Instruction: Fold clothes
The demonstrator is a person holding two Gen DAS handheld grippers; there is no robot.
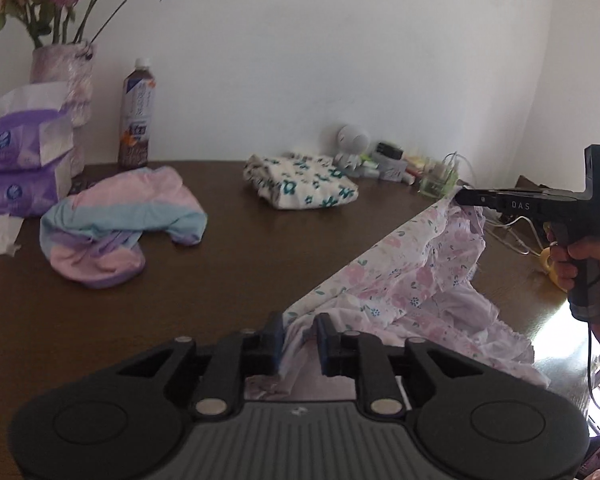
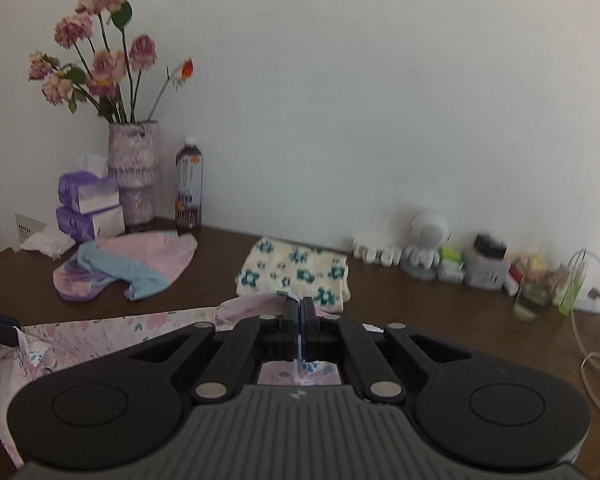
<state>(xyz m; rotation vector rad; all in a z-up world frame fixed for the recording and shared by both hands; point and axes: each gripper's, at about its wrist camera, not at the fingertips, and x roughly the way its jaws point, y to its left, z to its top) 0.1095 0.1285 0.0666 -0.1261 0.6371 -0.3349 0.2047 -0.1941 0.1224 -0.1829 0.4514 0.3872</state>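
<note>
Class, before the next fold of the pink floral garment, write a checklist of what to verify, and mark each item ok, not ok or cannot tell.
1. Right claw clamped on the pink floral garment: ok, jaws shut with cloth between them.
2. Left claw gripping the garment: not ok, jaws stand apart with cloth loose between them.
3. Edge between the claws taut: ok in the left wrist view.
4. Rest of the garment flat: not ok, it hangs bunched.
5. Bare table to lay it on: ok.
6. Folded floral cloth and pastel striped garment out of the way: ok.
</note>
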